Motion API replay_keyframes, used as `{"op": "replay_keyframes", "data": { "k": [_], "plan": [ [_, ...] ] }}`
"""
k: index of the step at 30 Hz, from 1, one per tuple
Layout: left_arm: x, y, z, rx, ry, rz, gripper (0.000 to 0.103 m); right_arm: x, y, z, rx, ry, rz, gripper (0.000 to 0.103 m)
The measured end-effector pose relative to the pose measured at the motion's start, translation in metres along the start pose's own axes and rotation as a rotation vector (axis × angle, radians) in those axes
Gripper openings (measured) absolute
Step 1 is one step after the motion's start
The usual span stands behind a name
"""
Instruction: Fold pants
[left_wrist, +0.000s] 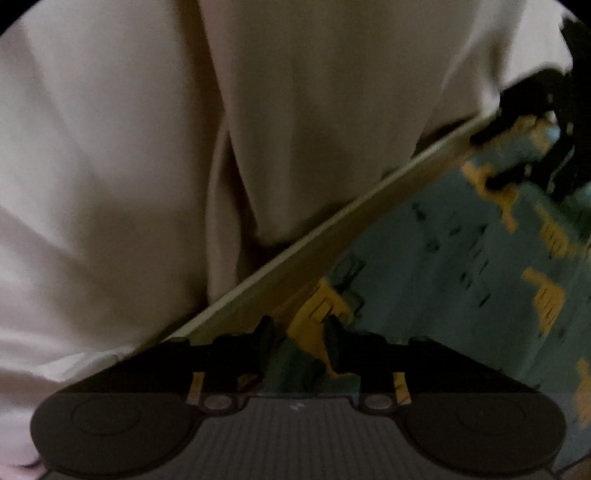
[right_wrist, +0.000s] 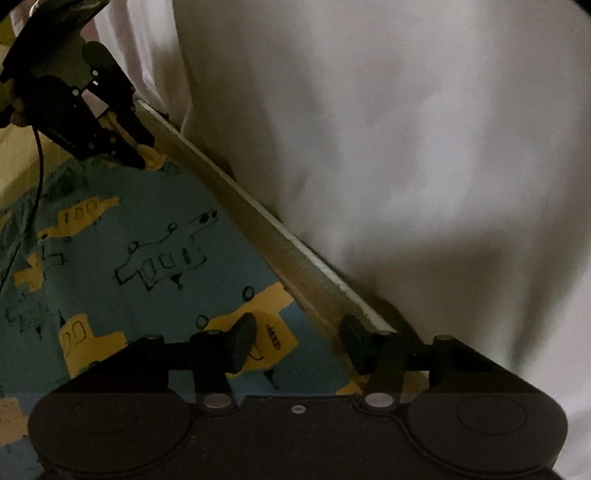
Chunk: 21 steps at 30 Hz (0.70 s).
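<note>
We see our black left gripper (left_wrist: 297, 334) with round ribbed housings, our right gripper (right_wrist: 299, 338) with silver screws, a thin black cable (right_wrist: 37, 177), and pale, loose clothing (right_wrist: 406, 147).

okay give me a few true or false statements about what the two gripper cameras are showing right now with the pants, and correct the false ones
1. The pants are blue with yellow vehicle prints. True.
2. The right gripper is clamped shut on the pants. False: its jaws stand apart, holding nothing.
3. White cloth fills the area beyond the table edge. True.
4. The left gripper is out of sight in the right wrist view. False: it shows at upper left, tips down at the pants.
5. The pants are plain grey. False: they are patterned blue and yellow.
</note>
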<state>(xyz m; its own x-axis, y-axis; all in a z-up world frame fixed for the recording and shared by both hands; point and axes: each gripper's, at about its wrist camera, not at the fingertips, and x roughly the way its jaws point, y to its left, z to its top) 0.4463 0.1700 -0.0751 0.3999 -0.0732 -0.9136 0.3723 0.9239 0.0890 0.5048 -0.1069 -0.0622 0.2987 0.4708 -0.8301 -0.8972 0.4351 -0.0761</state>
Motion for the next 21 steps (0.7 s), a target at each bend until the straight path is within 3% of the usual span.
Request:
{"op": "replay_keyframes", "data": {
  "k": [2, 4, 6, 10, 14, 15, 21],
  "plan": [
    [0.000, -0.004, 0.000, 0.028, -0.010, 0.004, 0.022, -0.003, 0.000, -0.001, -0.004, -0.013, -0.013, 0.038],
    [0.002, -0.006, 0.001, 0.029, -0.006, -0.001, 0.013, -0.005, 0.000, -0.003, -0.001, -0.023, -0.020, 0.031],
    [0.003, -0.010, 0.002, 0.021, 0.000, 0.016, 0.004, -0.008, 0.005, -0.006, -0.014, -0.024, -0.015, 0.031],
    [0.004, -0.009, 0.001, -0.041, -0.003, 0.027, 0.001, -0.009, 0.011, -0.005, -0.061, -0.013, -0.001, 0.029],
    [0.001, -0.002, -0.002, -0.089, -0.017, 0.036, 0.000, -0.004, 0.013, 0.003, -0.084, -0.006, -0.008, 0.003],
    [0.001, -0.003, -0.003, -0.090, -0.022, 0.042, 0.000, -0.004, 0.014, 0.004, -0.088, -0.005, -0.015, 0.001],
    [-0.009, -0.001, -0.013, -0.112, -0.057, 0.096, 0.000, -0.003, 0.015, 0.007, -0.088, -0.027, -0.054, 0.000]
  ]
}}
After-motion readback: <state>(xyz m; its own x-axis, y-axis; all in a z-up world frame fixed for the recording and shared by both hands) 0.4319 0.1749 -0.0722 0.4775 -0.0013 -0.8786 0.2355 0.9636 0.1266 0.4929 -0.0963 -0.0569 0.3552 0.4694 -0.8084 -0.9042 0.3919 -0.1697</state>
